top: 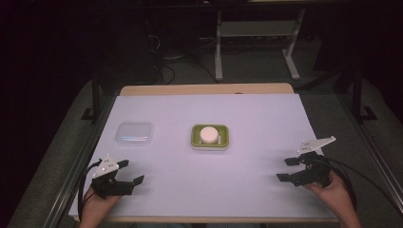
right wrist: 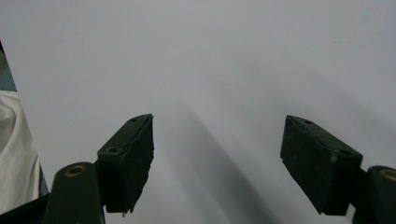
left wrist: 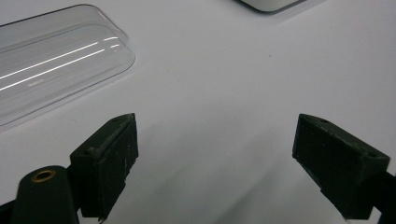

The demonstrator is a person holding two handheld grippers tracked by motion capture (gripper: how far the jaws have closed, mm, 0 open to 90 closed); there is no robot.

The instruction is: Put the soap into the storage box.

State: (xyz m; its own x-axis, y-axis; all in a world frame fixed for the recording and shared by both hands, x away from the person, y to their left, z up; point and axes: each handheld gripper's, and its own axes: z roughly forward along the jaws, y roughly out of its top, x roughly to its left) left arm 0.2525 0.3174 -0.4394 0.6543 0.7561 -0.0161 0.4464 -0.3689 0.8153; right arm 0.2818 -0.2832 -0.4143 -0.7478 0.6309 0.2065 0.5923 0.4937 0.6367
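Two grippers, the left gripper (top: 130, 172) and right gripper (top: 287, 169), rest wide apart, empty; ahead of the left lies a clear lid (top: 135, 132), a green dish (top: 210, 137) between them.

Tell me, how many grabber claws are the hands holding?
2. The left gripper is at the near left of the white table cover, the right gripper at the near right. Both are open and empty.

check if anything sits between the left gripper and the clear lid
Nothing visible does. The left gripper is open at the near left, and bare white table cover runs from it to the clear plastic lid. The green tray lies off to the right.
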